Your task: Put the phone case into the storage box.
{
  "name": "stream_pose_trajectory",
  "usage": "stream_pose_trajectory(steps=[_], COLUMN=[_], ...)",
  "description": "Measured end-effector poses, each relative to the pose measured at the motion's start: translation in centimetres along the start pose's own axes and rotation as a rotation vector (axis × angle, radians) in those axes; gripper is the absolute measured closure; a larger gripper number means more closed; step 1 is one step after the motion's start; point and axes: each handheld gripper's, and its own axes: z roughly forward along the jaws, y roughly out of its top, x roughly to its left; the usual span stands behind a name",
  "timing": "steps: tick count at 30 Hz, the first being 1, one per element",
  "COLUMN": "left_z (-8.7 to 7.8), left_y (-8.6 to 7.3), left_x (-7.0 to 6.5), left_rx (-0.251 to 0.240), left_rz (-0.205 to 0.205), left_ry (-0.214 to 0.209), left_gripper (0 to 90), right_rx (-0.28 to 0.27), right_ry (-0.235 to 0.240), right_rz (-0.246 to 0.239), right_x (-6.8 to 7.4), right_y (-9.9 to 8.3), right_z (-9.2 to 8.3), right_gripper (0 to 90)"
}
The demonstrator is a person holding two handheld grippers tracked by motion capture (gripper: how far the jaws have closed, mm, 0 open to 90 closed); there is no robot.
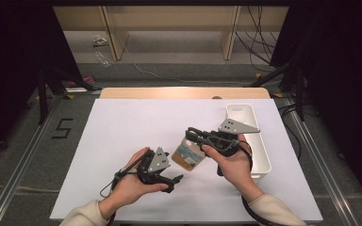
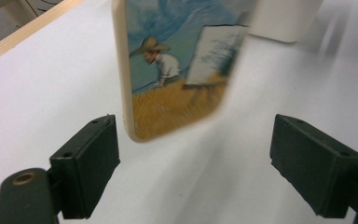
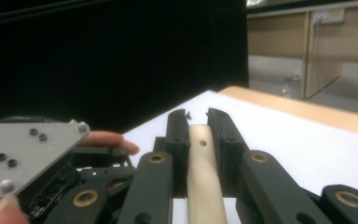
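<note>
A cream-edged phone case (image 1: 188, 157) printed with a painting of a figure in a straw hat hangs just above the white table cover (image 1: 118, 136). My right gripper (image 1: 189, 134) points left and is shut on the case's top edge. The right gripper view looks along that gripper (image 3: 198, 114), whose jaws pinch the cream edge of the case (image 3: 203, 172). Low at the front, my left gripper (image 1: 174, 183) stands open, aimed toward the case. In the left gripper view the case (image 2: 177, 70) hangs upright beyond the wide-apart jaws of the left gripper (image 2: 196, 140), not touching them.
A white oblong bin (image 1: 264, 155) stands at the right side of the cover, just behind my right hand, and appears as a bin corner (image 2: 284, 18). The wooden table edge (image 1: 184, 92) runs along the back. The left gripper's grey plate (image 3: 23, 149) is close by.
</note>
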Motion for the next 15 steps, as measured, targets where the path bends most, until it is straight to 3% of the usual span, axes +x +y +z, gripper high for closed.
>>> stream_pose_trajectory(steps=[4,7,9,14,15], left_z=[0.0,0.0,-0.1,-0.1,0.0], left_y=[-0.1,-0.3,-0.4,-0.5,-0.5], left_x=[0.4,0.8,1.0,1.2,1.2], left_rx=[-0.019,-0.027,-0.034,-0.034,-0.037], left_rz=[-0.044,-0.069,-0.077,-0.088,-0.091], left_ry=[-0.004,-0.006,-0.003,-0.008,-0.010], left_gripper=[14.9,14.9,15.1,15.5,15.5], right_rx=[0.008,0.023,0.031,0.084,0.119], right_ry=[-0.014,0.004,-0.004,0.030,0.059], right_rz=[-0.072,-0.069,-0.093,-0.138,-0.172], right_x=[0.2,-0.1,-0.2,-0.5,-0.5], right_y=[1.0,1.4,1.5,1.6,1.7], right_z=[-0.6,-0.8,-0.9,-0.9,-0.8], right_gripper=[79.7,79.7,79.7,79.7,79.7])
